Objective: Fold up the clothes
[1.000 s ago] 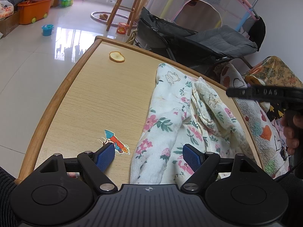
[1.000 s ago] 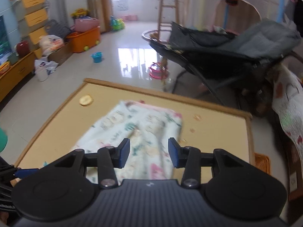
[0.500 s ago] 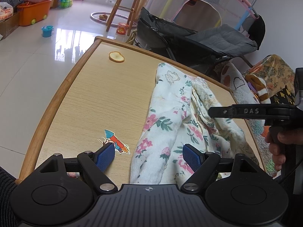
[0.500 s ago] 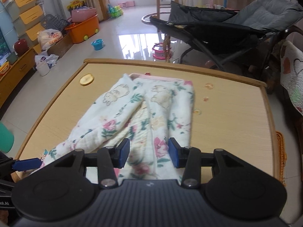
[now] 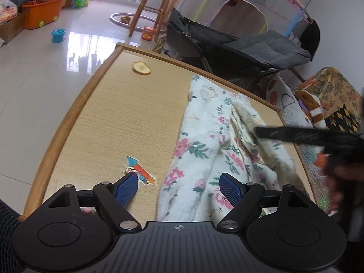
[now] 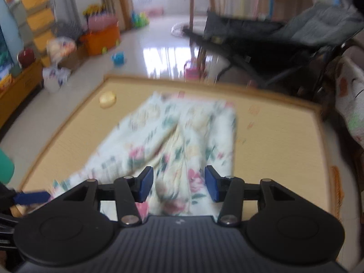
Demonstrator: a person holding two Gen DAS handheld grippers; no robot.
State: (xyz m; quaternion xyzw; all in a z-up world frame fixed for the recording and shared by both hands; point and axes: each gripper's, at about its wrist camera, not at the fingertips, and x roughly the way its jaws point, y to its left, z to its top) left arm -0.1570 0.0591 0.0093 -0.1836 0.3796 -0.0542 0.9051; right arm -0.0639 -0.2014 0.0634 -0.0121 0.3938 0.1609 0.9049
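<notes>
Floral garment (image 5: 204, 150) lies rumpled on table (image 5: 127, 113), unfolded. Left hand-held gripper (image 5: 179, 187) hovers wide apart at its near hem. Right hand-held gripper (image 6: 178, 184) is opening above the cloth, gripping nothing. Step: approach; next, pinch near edge, likely.

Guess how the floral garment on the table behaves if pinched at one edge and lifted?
Probably floppy: the floral garment lies in soft creases and bunched folds on the table, so it should drape and drag. Looks thin, likely light. The textured weave suggests it won't slip easily.

Soft floral cloth garment (image 5: 204, 141) on matt wood-grain table (image 5: 118, 118).
</notes>
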